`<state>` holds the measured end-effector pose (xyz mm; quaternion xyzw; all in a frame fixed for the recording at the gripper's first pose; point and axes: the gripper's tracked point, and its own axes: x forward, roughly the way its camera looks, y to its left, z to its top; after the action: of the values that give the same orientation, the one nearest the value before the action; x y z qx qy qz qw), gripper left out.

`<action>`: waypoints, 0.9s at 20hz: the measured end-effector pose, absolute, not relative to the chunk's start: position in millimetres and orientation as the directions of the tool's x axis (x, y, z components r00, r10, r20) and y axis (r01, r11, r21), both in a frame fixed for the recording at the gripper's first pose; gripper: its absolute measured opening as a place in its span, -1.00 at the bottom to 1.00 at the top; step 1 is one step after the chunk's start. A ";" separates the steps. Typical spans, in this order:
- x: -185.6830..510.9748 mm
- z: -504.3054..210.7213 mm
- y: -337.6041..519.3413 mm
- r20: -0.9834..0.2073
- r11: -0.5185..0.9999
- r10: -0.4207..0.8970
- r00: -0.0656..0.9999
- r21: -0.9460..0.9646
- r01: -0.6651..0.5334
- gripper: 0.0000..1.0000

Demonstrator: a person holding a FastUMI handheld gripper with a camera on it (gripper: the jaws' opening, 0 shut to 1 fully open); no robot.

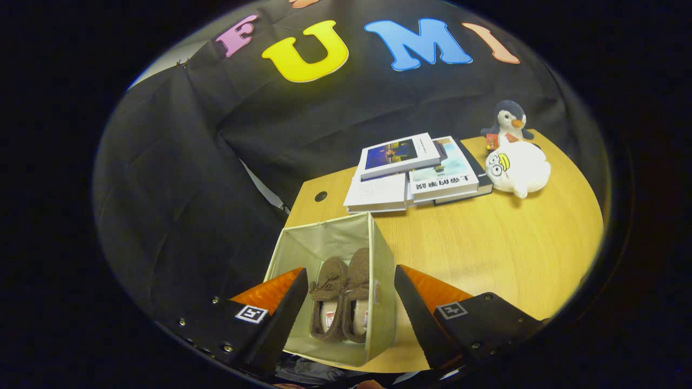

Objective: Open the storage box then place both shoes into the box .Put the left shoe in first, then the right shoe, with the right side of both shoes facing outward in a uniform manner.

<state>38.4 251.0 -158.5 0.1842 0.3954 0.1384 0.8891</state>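
Gripper view looks down on the gripper (350, 302), fingers spread apart and empty above the open storage box (330, 237) at the table (513, 254) edge. Both brown shoes (340, 297) sit side by side inside. They look soft and light, best pinched at the heel collar. Fabric walls seem floppy; open room lies toward the books (411, 173) and plush toys (516, 162).

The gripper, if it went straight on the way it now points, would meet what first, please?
Probably the brown shoes in the open storage box, seen between the open gripper fingers; depth is unclear.
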 end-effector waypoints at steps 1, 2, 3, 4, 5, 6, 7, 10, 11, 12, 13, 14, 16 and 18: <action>36.9 -149.7 241.2 -0.640 0.902 0.381 0.667 0.417 -0.116 0.95; 36.5 -141.4 229.7 -0.627 0.909 0.370 0.685 0.396 -0.128 0.96; 36.1 -133.0 216.5 -0.614 0.917 0.355 0.705 0.376 -0.134 0.95; 36.9 -125.4 202.8 -0.599 0.924 0.339 0.726 0.358 -0.136 0.95; 37.9 -117.1 188.2 -0.583 0.930 0.323 0.746 0.341 -0.136 0.95; 38.1 -108.8 174.7 -0.567 0.935 0.310 0.763 0.327 -0.137 0.95; 37.4 -101.6 158.8 -0.555 0.941 0.294 0.778 0.312 -0.133 0.96; 35.5 -83.1 116.1 -0.518 0.952 0.255 0.817 0.282 -0.119 0.95; 34.2 -78.3 102.6 -0.507 0.955 0.243 0.827 0.276 -0.112 0.96; 34.0 -74.4 89.5 -0.496 0.957 0.231 0.837 0.270 -0.105 0.95; 32.6 -70.9 75.8 -0.488 0.960 0.218 0.845 0.265 -0.094 0.95; 31.5 -67.3 63.6 -0.479 0.962 0.207 0.853 0.261 -0.087 0.95; 30.5 -61.2 39.1 -0.458 0.967 0.181 0.870 0.244 -0.073 0.95; 27.6 -53.9 17.3 -0.436 0.972 0.157 0.886 0.225 -0.062 0.95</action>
<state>27.6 17.3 -53.9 0.1031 0.2316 0.0568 0.9657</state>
